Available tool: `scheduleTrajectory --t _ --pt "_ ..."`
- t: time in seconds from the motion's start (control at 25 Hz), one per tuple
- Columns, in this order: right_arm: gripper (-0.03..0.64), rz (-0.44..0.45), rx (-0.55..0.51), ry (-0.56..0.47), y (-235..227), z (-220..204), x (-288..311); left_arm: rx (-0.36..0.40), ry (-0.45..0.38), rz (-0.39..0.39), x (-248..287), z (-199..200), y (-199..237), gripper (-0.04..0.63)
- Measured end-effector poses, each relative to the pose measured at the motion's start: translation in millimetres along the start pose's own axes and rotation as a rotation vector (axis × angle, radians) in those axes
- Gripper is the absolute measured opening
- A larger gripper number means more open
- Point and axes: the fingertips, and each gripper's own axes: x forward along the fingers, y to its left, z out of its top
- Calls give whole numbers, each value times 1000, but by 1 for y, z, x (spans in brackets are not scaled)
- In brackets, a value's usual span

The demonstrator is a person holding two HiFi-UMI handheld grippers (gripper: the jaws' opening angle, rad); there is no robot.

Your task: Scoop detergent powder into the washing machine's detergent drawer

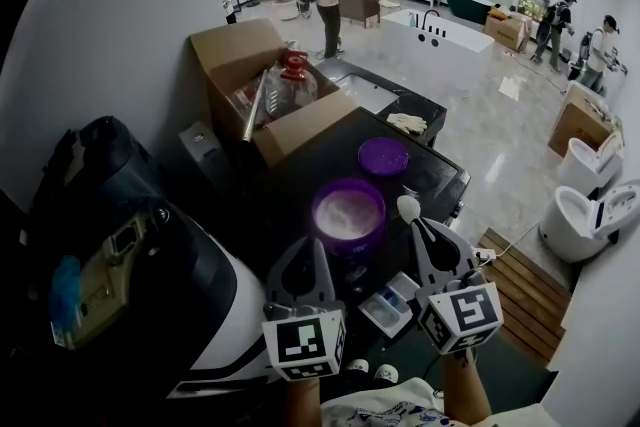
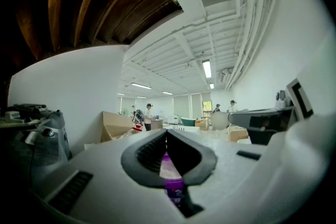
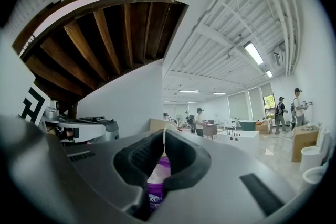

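Note:
An open purple detergent tub [image 1: 348,212] with white powder stands on the dark washing machine top [image 1: 440,177]. Its purple lid [image 1: 383,156] lies behind it. The machine's detergent drawer [image 1: 388,307] is pulled open below the front edge. My right gripper [image 1: 420,233] is shut on a white scoop [image 1: 408,207], whose bowl is raised just right of the tub. My left gripper [image 1: 318,247] is shut and empty, close in front of the tub. Below the shut jaws, the tub [image 2: 172,178] shows in the left gripper [image 2: 167,136] view, and the tub [image 3: 157,181] shows likewise in the right gripper [image 3: 164,136] view.
An open cardboard box [image 1: 262,80] of bottles stands behind the machine by the white wall. A dark bag [image 1: 110,215] sits to the left. Toilets [image 1: 590,205] and a wooden pallet [image 1: 522,287] are on the right. People work around a white bathtub [image 1: 440,30] far back.

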Motion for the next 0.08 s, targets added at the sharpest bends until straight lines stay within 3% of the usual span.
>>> scheduleTrajectory --t 0.08 --pt "21 1 0 -2 -1 1 0 0 -2 1 0 0 -1 3"
